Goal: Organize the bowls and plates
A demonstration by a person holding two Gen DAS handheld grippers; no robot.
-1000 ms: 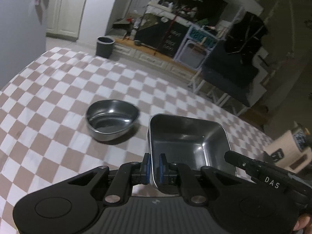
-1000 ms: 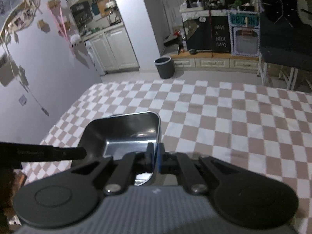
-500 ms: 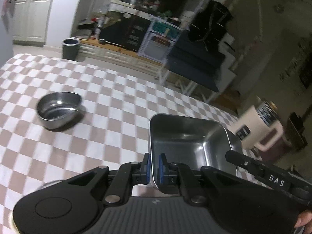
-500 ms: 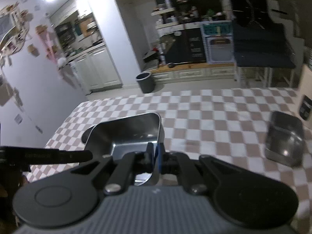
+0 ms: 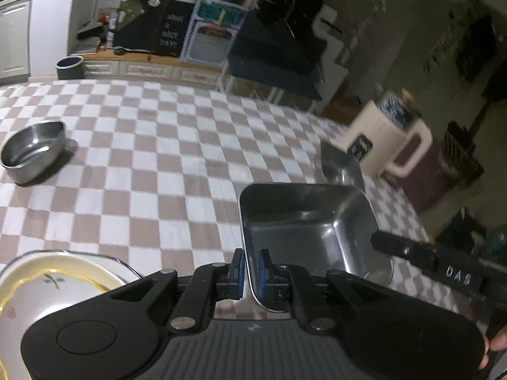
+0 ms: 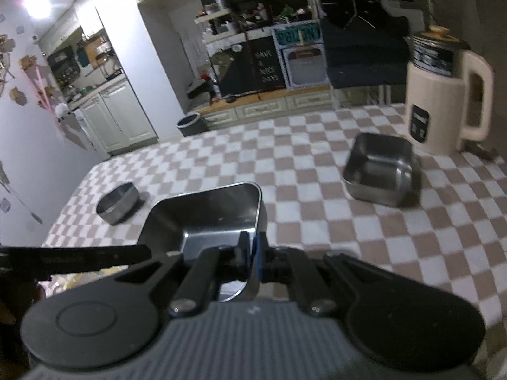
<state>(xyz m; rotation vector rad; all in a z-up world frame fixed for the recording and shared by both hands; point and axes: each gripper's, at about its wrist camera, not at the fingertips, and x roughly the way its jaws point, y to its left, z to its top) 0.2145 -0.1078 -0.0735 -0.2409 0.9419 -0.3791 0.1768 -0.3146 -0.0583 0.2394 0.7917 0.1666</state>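
Both grippers carry one square steel bowl (image 5: 304, 231) (image 6: 206, 218) above the checked tablecloth. My left gripper (image 5: 250, 272) is shut on its left rim. On the opposite rim my right gripper (image 6: 252, 253) is shut, and one of its fingers (image 5: 412, 247) shows in the left wrist view. A second square steel bowl (image 6: 380, 167) (image 5: 342, 166) rests on the table ahead to the right. A round steel bowl (image 5: 31, 148) (image 6: 118, 202) sits on the left. A cream plate (image 5: 47, 288) with a gold edge lies below my left gripper.
A cream electric jug (image 6: 443, 95) (image 5: 389, 139) stands at the table's far right corner, just behind the second square bowl. The checked tablecloth (image 5: 190, 145) stretches between the bowls. Beyond the table are a bin (image 6: 190, 123) and cabinets.
Both grippers have carried the square bowl rightwards across the table. The round bowl has slid off to the left of both views; the second square bowl, jug and plate have come into sight.
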